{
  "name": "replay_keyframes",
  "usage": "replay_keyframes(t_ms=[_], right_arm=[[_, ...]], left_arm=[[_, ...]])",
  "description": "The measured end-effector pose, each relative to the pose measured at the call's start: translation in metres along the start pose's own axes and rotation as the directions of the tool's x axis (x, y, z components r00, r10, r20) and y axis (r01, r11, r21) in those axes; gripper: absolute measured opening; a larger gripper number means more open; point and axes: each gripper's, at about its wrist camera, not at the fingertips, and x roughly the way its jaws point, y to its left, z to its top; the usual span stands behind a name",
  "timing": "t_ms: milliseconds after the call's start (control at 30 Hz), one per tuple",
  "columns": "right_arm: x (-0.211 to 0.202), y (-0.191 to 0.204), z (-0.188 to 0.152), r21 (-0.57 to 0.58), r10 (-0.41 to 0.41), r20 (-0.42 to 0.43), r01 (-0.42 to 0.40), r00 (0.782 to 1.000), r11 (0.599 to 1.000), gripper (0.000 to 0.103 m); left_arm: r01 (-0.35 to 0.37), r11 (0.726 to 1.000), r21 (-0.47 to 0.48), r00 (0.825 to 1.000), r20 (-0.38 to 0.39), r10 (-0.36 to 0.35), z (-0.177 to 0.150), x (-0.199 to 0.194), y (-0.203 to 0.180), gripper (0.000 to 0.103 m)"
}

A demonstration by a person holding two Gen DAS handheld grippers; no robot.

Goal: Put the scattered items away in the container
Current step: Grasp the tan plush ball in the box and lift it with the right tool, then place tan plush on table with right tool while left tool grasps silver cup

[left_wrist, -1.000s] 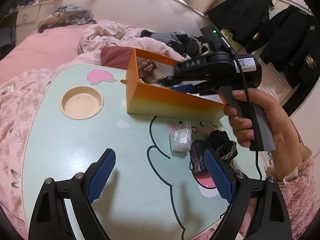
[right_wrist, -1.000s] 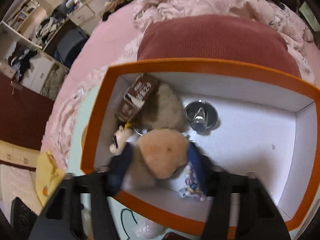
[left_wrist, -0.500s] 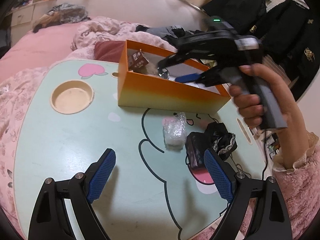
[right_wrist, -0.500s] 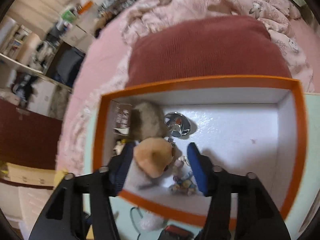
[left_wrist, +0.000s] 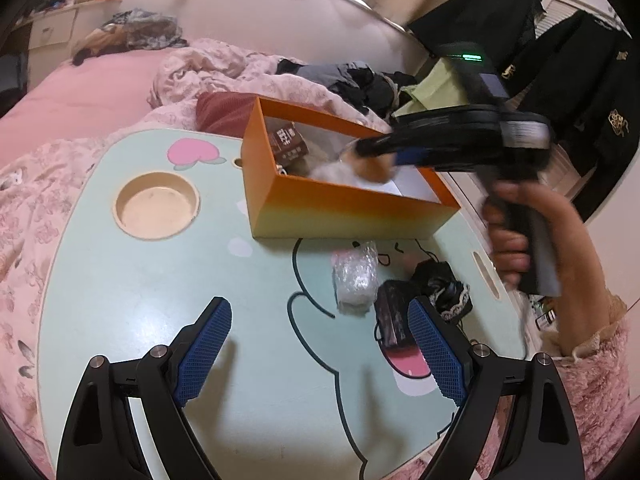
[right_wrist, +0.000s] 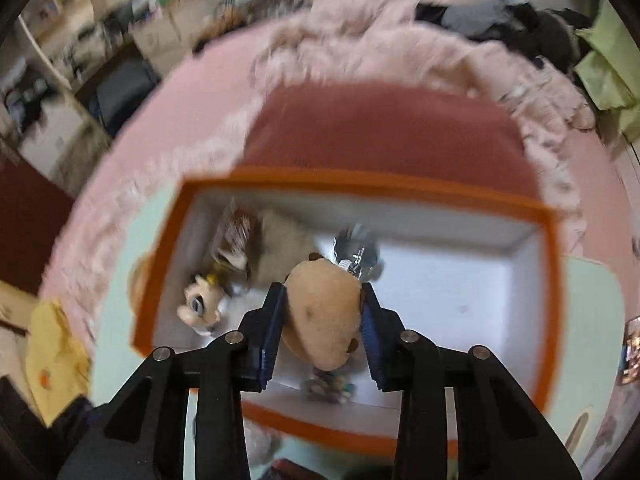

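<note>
An orange box point(left_wrist: 348, 208) stands at the far side of the mint lap table point(left_wrist: 120, 300). Above the box point(right_wrist: 360, 180), my right gripper point(right_wrist: 322, 294) has its jaws closing, with both blue pads pressed on a tan plush toy point(right_wrist: 324, 312). From the left wrist view that gripper point(left_wrist: 360, 150) holds the plush point(left_wrist: 370, 166) over the box's near-left part. My left gripper point(left_wrist: 318, 312) hovers open and empty over the table. Just beyond it lie a clear plastic packet point(left_wrist: 356, 276), a black pouch point(left_wrist: 394, 312) and a black lace item point(left_wrist: 440, 284).
Inside the box lie a brown carton point(left_wrist: 290, 144), a doll head point(right_wrist: 202, 304), a shiny metal piece point(right_wrist: 356, 248) and a bead string point(right_wrist: 328, 386). A round cup recess point(left_wrist: 157, 205) sits at the table's left. Pink bedding point(left_wrist: 80, 92) and a red cushion point(right_wrist: 380, 128) surround the table.
The right gripper's jaws spread around the plush inside the box, then closed on it again and rose. The left gripper has stayed open over the table.
</note>
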Motion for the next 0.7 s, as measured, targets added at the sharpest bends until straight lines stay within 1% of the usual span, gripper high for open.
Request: replay_keyframes(t_ms=[67,100,167,267,367,433,467,500,533,567,600,633,700], right_arm=[[-0.031,-0.015,-0.003,0.019,0.046,0.084,-0.048,0.995,0.999,0.038],[-0.036,-0.011,0.006,0.015,0.053,0.116,-0.055,0.992,0.998,0.038],[-0.058,-0.017,0.002,0.010,0.073,0.165,-0.076,0.984,0.997,0.038],[-0.081,-0.027,-0.009,0.013,0.152,0.213,-0.158,0.965,0.987,0.038],[-0.095,-0.035,-0.033,-0.026,0.216,0.237,-0.216,0.947,0.976,0.038],[-0.096,-0.034,-0.053,-0.068,0.213,0.229,-0.203,0.950,0.977,0.038],[-0.094,-0.036,-0.068,-0.086,0.198,0.218,-0.183,0.956,0.979,0.038],[-0.092,-0.039,-0.079,-0.089,0.188,0.205,-0.173,0.961,0.981,0.038],[-0.090,-0.043,-0.090,-0.084,0.183,0.195,-0.170,0.964,0.982,0.038],[-0.085,-0.048,-0.102,-0.072,0.177,0.188,-0.167,0.966,0.983,0.038],[-0.082,-0.052,-0.111,-0.064,0.150,0.192,-0.140,0.970,0.988,0.038],[-0.079,-0.055,-0.121,-0.056,0.082,0.205,-0.072,0.975,0.996,0.038],[-0.071,-0.061,-0.133,-0.044,0.003,0.210,0.006,0.978,0.999,0.038]], left_arm=[[-0.006,1.000,0.000,1.000,0.009,0.006,0.010,-0.002,0.000,0.090],[-0.011,1.000,0.000,1.000,0.012,0.011,0.016,-0.002,-0.001,0.090],[-0.029,1.000,0.004,0.999,0.014,0.029,0.031,0.000,-0.003,0.090],[-0.045,0.998,0.034,0.999,0.006,0.045,0.056,0.005,-0.013,0.090],[-0.064,0.994,0.085,0.997,-0.046,0.068,0.090,0.022,-0.032,0.089],[-0.079,0.987,0.140,0.993,-0.075,0.090,0.109,0.038,-0.049,0.085],[-0.083,0.983,0.167,0.991,-0.092,0.100,0.117,0.048,-0.057,0.081],[-0.085,0.978,0.192,0.987,-0.118,0.109,0.127,0.062,-0.065,0.073],[-0.087,0.973,0.212,0.982,-0.144,0.120,0.135,0.075,-0.071,0.068],[-0.097,0.970,0.225,0.977,-0.166,0.136,0.141,0.085,-0.074,0.059],[-0.119,0.963,0.242,0.967,-0.192,0.168,0.147,0.100,-0.077,0.054],[-0.133,0.957,0.259,0.959,-0.209,0.190,0.152,0.111,-0.080,0.053],[-0.154,0.941,0.301,0.945,-0.232,0.229,0.155,0.131,-0.084,0.053]])
